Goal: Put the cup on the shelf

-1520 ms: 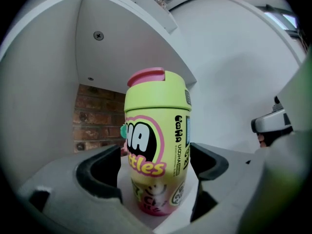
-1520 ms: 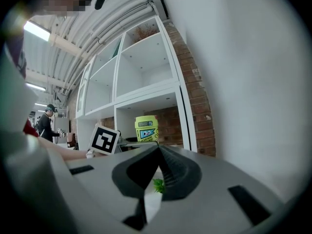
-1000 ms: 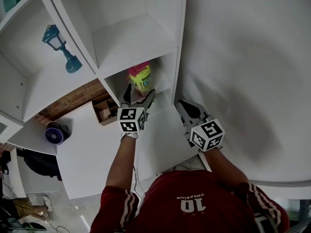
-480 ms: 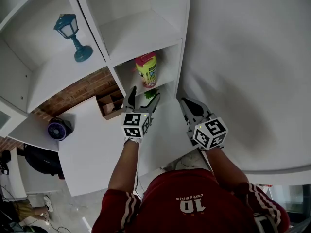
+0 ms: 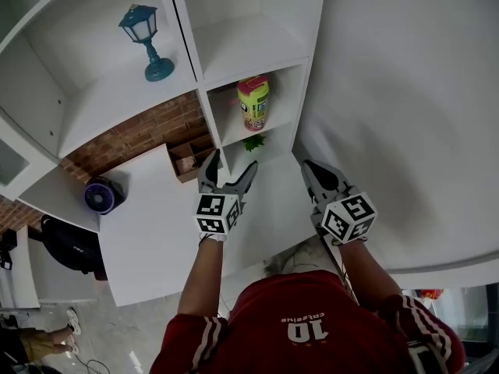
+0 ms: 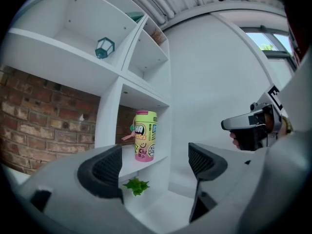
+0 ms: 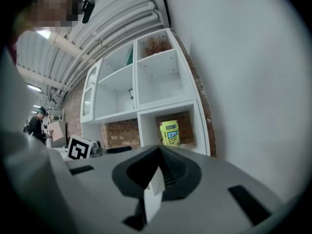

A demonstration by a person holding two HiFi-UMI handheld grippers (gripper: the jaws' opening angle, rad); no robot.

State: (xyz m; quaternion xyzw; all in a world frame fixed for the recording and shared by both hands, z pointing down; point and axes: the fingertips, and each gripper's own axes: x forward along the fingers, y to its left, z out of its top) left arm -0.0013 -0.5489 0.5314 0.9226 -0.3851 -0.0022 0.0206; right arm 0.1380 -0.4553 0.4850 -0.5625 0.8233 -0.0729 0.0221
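The place looked like a large workroom or hall dressed with home furniture, not a lived-in house. A ribbed metal ceiling (image 7: 114, 26) with a strip light (image 7: 45, 34) ran overhead, and far off a person (image 7: 36, 125) stood by a cardboard box (image 7: 56, 130). A white shelf (image 5: 257, 45) holding a toy lantern (image 5: 144, 41) stood against a bare brick wall (image 5: 148, 135), beside a white table (image 5: 148, 244).

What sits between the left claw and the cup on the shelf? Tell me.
Only a small green sprig, one shelf level below the cup; otherwise bare white surface ahead of the open left claw. The head view shows it.
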